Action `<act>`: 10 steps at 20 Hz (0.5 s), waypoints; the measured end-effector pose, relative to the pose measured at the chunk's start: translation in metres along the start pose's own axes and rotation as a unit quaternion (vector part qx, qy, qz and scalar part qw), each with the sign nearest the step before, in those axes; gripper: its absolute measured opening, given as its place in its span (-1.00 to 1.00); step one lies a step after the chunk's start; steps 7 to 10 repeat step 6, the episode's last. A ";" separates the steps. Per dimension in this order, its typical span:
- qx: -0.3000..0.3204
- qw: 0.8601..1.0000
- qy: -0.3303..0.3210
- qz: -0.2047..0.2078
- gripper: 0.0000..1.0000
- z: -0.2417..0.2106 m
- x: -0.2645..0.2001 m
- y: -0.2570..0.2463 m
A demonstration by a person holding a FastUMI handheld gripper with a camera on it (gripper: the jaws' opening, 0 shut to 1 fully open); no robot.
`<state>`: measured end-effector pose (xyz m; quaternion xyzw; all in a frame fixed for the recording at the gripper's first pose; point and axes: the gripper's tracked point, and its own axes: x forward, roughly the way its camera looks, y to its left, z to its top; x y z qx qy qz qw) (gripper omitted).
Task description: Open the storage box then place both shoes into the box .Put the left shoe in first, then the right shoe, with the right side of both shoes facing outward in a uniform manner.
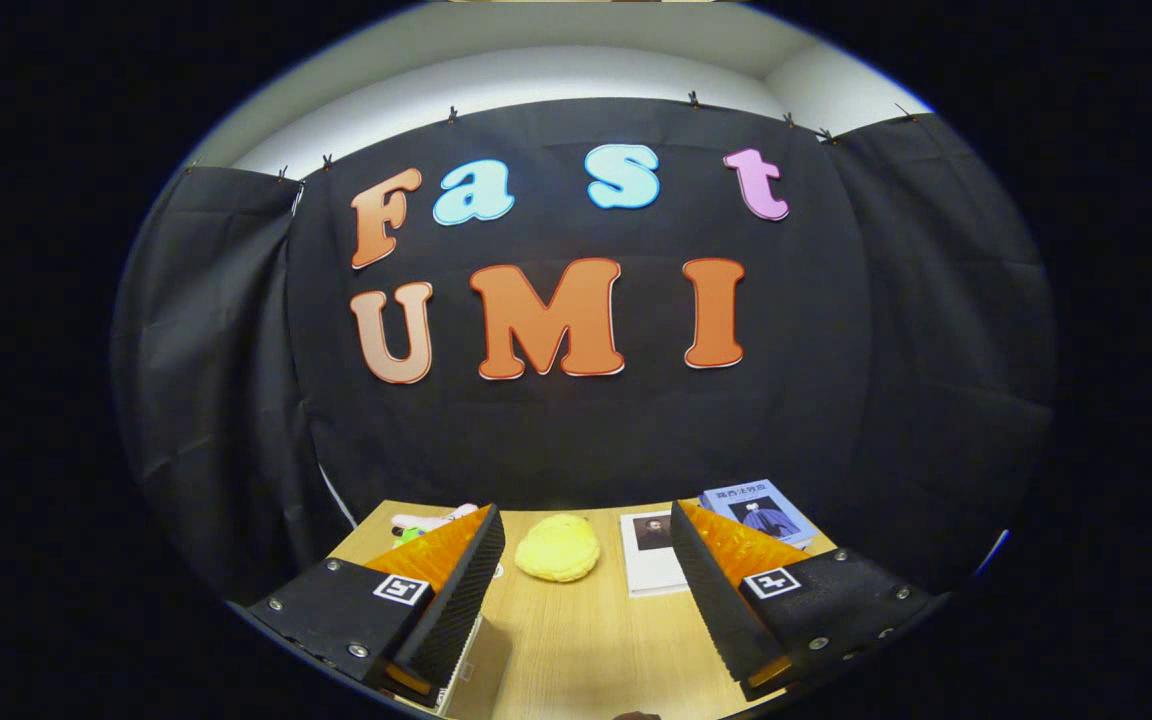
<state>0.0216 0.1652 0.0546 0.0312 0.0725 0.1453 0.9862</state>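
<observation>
My gripper (pixel 586 535) stands open above a light wooden table (pixel 576 640), its two fingers wide apart with nothing between them. Under the left finger, near the table's front, a corner of a tan cardboard-like thing (pixel 481 675) pokes out; I cannot tell whether it is the storage box. A yellow soft object (pixel 557 547) lies just beyond the fingertips, in the gap between them.
A white book with a portrait (pixel 651 565) lies by the right finger, and a blue book (pixel 761 512) sits behind that finger at the table's back edge. A small white and green toy (pixel 426 524) lies behind the left finger. The black cloth wall rises right behind the table.
</observation>
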 end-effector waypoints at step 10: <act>0.007 0.998 -0.021 -0.061 0.97 0.017 -0.028 -0.075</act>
